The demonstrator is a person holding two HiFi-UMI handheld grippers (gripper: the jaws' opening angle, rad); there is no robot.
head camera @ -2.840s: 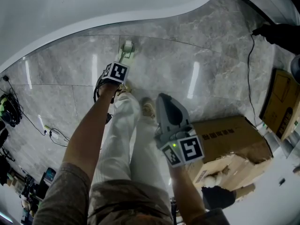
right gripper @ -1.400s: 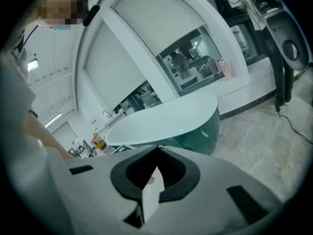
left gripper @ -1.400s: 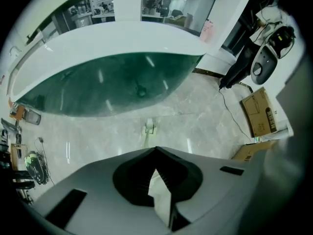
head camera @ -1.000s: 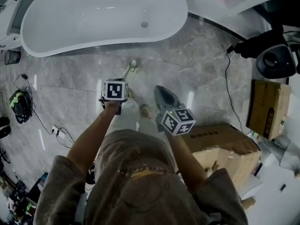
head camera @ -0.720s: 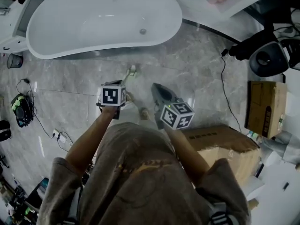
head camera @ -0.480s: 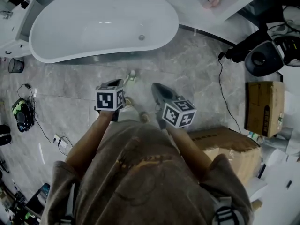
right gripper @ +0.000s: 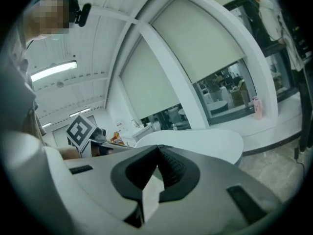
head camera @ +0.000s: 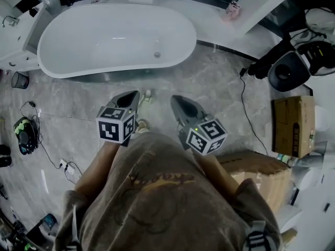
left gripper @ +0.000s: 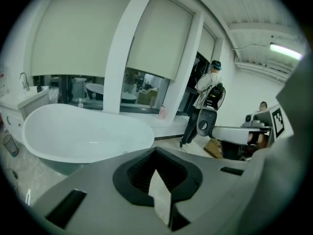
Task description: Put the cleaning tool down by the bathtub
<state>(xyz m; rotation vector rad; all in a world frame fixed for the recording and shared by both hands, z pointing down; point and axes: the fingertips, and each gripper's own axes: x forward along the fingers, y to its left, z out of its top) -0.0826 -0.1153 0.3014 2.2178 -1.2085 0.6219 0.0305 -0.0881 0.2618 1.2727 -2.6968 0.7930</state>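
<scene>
Jaws of the left gripper (left gripper: 155,152) are pressed together with nothing between them, and those of the right gripper (right gripper: 157,149) are likewise closed and empty. In the head view both grey grippers, left (head camera: 133,94) and right (head camera: 176,100), are held side by side in front of the person's chest, tips aimed toward the long white oval bathtub (head camera: 104,41). Each carries a cube with black-and-white square markers, one on the left (head camera: 116,129) and one on the right (head camera: 207,136). On the floor between the two tips, in the head view, lies the small pale cleaning tool (head camera: 148,94), just beside the near wall of the tub and apart from both grippers; it is too small for its shape to be made out. The floor is polished grey marble tile (head camera: 220,88). The person wears a brown-grey shirt (head camera: 157,197). To the right stand an open brown cardboard box (head camera: 293,124) and a second, larger brown carton (head camera: 256,166), with a thin black cable (head camera: 246,101) trailing across the tiles toward a round black device (head camera: 285,72). Behind the tub a small pink bottle (head camera: 232,8) stands on a white ledge. A small dark mesh bin (head camera: 20,80) sits by the tub's left end.
</scene>
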